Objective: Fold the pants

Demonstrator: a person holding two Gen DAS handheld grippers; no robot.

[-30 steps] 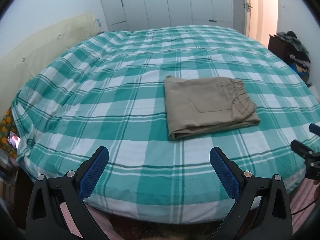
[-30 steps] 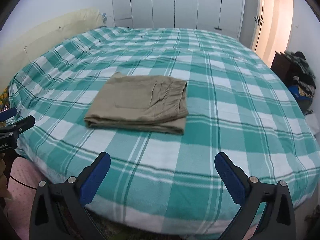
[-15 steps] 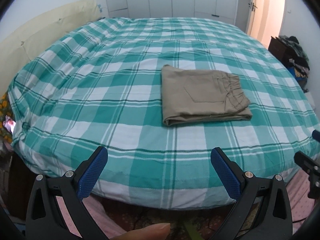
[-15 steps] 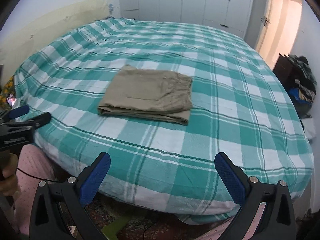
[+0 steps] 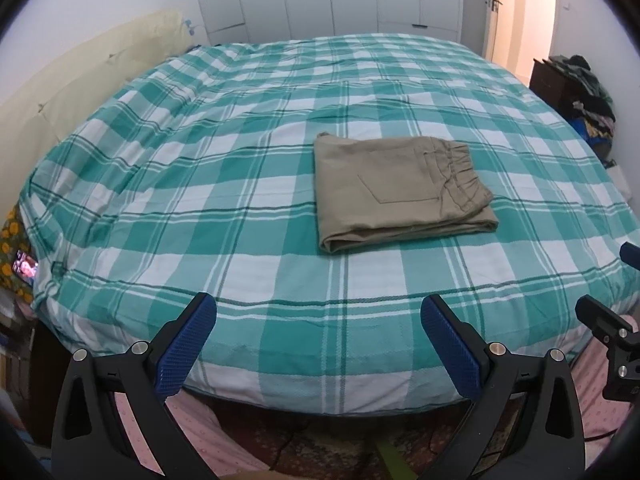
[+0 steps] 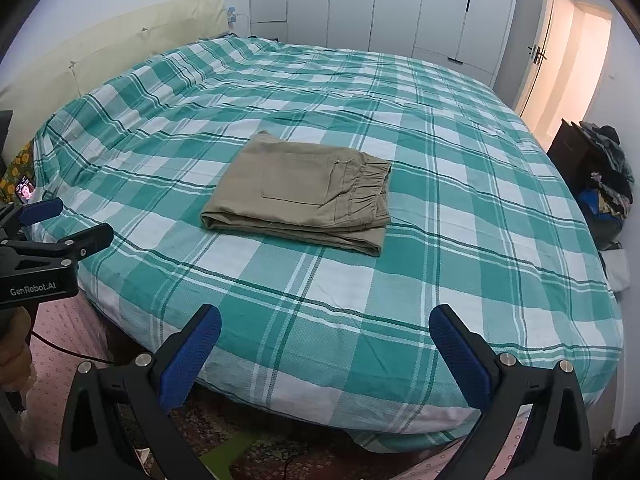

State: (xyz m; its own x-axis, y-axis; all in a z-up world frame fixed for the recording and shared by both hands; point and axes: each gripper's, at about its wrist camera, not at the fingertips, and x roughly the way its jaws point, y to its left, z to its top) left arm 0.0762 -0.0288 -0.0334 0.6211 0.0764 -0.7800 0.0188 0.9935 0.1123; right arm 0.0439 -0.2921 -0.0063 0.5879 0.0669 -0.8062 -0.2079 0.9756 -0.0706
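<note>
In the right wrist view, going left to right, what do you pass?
Left gripper → headboard → pants → door → clothes pile.

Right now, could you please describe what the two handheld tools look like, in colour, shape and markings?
Both match: the left tool and right tool have black angular frames with silver bolts and two fingers faced with blue textured pads. In the right wrist view the left tool's side reads "GenRobot.AI" in white, and a thin black cable trails beneath it.
</note>
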